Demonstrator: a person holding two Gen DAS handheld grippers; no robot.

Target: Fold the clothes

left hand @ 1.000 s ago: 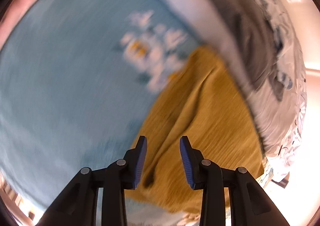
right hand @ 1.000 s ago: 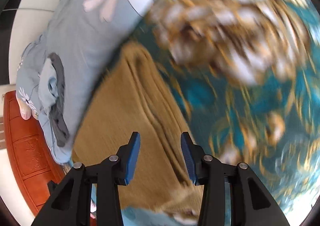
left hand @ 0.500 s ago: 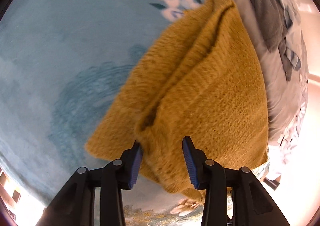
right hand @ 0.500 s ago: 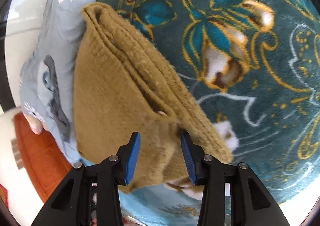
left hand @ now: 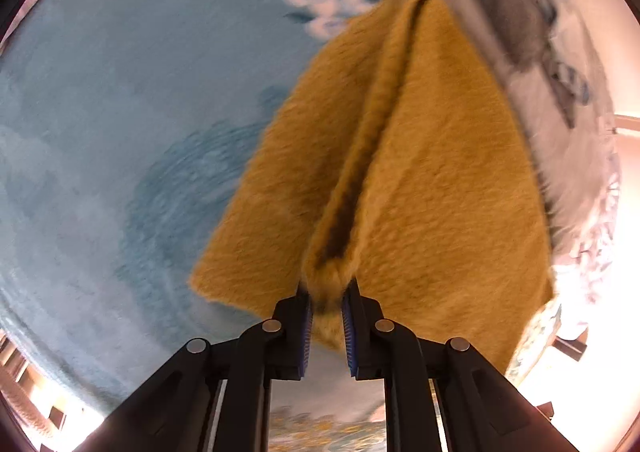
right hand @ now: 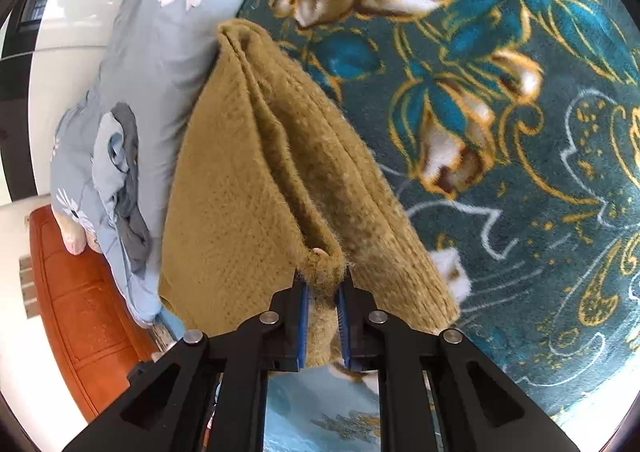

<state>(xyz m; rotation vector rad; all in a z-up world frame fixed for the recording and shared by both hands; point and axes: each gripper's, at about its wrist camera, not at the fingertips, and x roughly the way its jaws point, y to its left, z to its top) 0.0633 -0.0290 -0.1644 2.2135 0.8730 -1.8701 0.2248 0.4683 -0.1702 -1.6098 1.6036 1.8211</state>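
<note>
Left tongs (left hand: 326,294): closing, a bunch of the yellow sweater (left hand: 420,172) is pinched.
Right tongs (right hand: 322,284): pressed together on another bunch.
Sweater: spread on the blue blanket (left hand: 120,112), reaching up the middle of each frame.
Long way: away from both tongs, toward the pillow (right hand: 160,64).
Nearer hand: cannot be told, both are touching it.

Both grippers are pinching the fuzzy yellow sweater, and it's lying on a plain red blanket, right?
Not quite. Both the left gripper and right gripper do pinch the fuzzy yellow sweater, but the blanket is not plain red: the right wrist view shows it teal with gold and white flowers.
</note>
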